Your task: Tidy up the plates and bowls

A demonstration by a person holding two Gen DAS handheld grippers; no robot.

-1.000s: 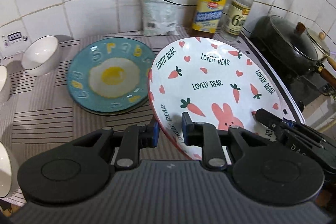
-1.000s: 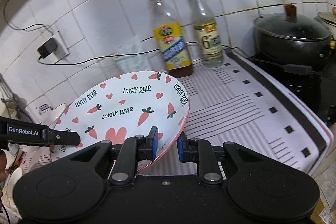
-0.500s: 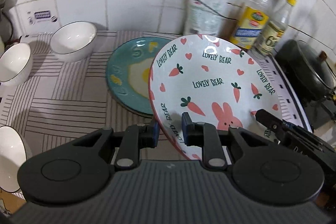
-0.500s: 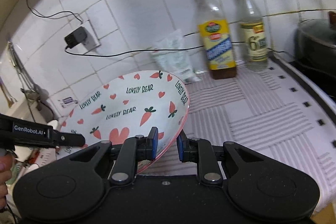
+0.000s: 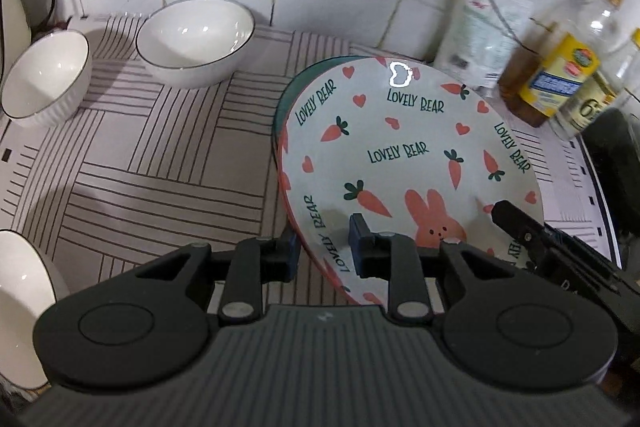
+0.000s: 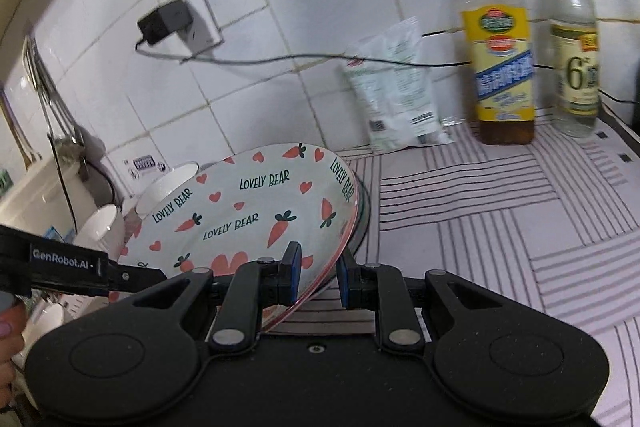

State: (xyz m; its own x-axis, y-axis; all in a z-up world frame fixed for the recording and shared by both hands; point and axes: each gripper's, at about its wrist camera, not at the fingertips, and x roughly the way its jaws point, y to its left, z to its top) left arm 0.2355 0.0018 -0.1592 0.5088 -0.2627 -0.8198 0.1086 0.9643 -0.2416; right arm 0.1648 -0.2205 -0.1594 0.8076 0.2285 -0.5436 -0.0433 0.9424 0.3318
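Observation:
A white plate (image 5: 400,151) printed with carrots, hearts and a pink rabbit lies tilted over a teal plate (image 5: 286,95), whose rim just shows beneath it. My left gripper (image 5: 325,251) straddles the plate's near-left rim. Its jaws are opening and a gap shows beside the left pad. In the right wrist view the same white plate (image 6: 248,211) is pinched at its near-right rim by my right gripper (image 6: 318,267), which is shut on it. The teal plate's edge (image 6: 362,215) peeks out under the white one. Each gripper's finger shows in the other's view.
Three white bowls stand on the striped cloth: one at the back (image 5: 196,39), one at the left (image 5: 44,71), one near left (image 5: 16,307). Two bottles (image 6: 500,39) (image 6: 572,39) and a packet (image 6: 396,87) line the tiled wall. A dark pot (image 5: 616,155) sits at the right.
Both grippers have carried the white plate leftward and down until it covers the teal egg plate. The left gripper's pads have spread apart; the right grip is unchanged.

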